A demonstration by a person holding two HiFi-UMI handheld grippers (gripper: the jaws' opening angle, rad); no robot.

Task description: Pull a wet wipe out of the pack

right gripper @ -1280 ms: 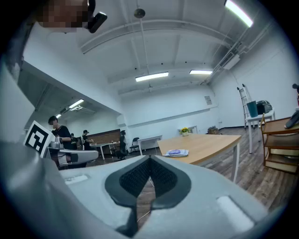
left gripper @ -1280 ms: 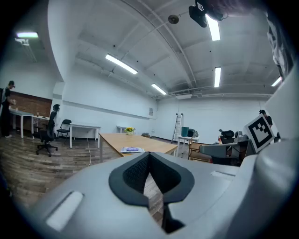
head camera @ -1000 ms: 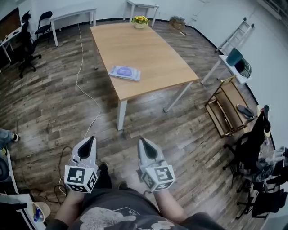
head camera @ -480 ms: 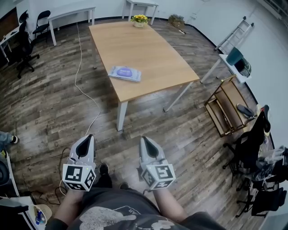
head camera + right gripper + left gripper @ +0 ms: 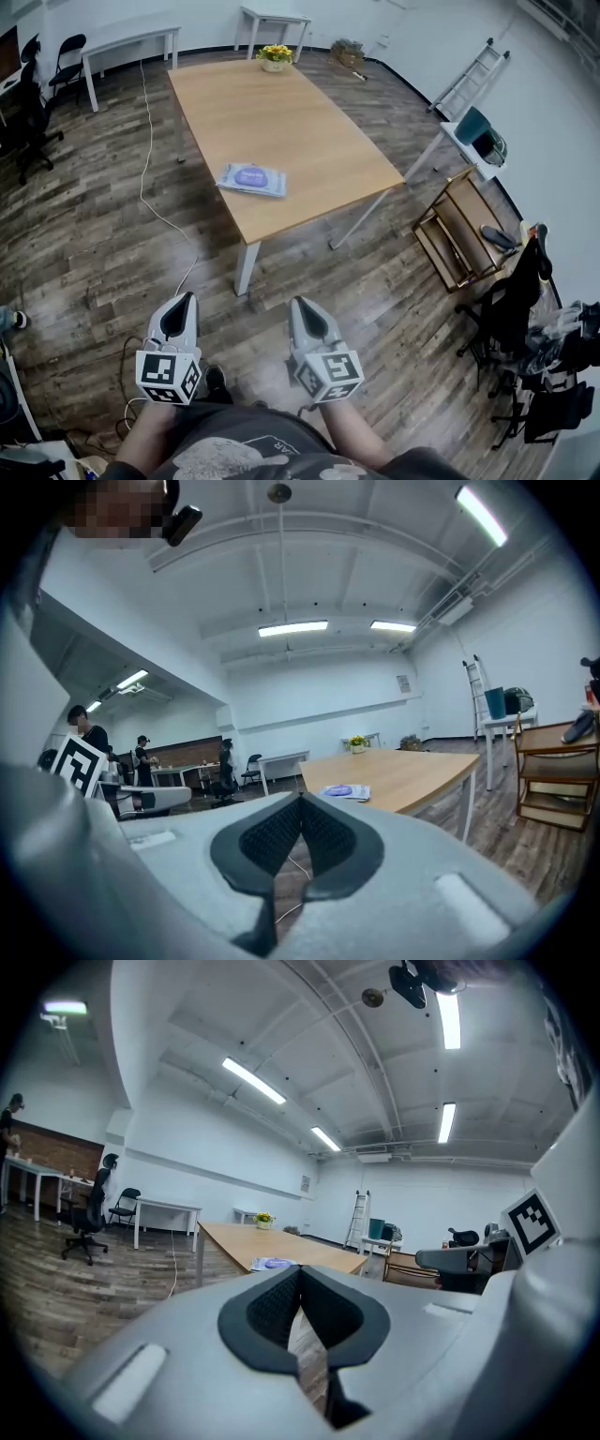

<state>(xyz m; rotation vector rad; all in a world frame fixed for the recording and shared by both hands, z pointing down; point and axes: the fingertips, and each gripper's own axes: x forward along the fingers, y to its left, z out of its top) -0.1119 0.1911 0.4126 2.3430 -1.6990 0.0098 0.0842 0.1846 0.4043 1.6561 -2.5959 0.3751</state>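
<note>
The jaws of the left gripper (image 5: 300,1271) were closed tip to tip, and nothing was held between their dark ribbed pads. The jaws of the right gripper (image 5: 302,801) were likewise pressed together and empty. Both grippers were held side by side, low in front of the person's body and over the dark wooden plank floor (image 5: 84,253), with their tips pointed towards the room ahead. A white cube with black square markers (image 5: 169,376) was carried at the rear of the left gripper, and a second marker cube (image 5: 329,373) at the rear of the right one.

The flat pale purple pack of wet wipes (image 5: 251,178) was seen lying on the light wooden counter on white legs (image 5: 281,108), near its nearer left edge, well apart from both grippers and untouched by either. A small pot of yellow flowers (image 5: 276,56) was placed at the far end of the same counter.

A thin white cable (image 5: 153,192) was laid across the floor to the left of the counter. To the right, a low wooden rack (image 5: 461,234) was stood on the floor, and a metal stepladder (image 5: 473,75) was leaned against the white wall beyond it.
</note>
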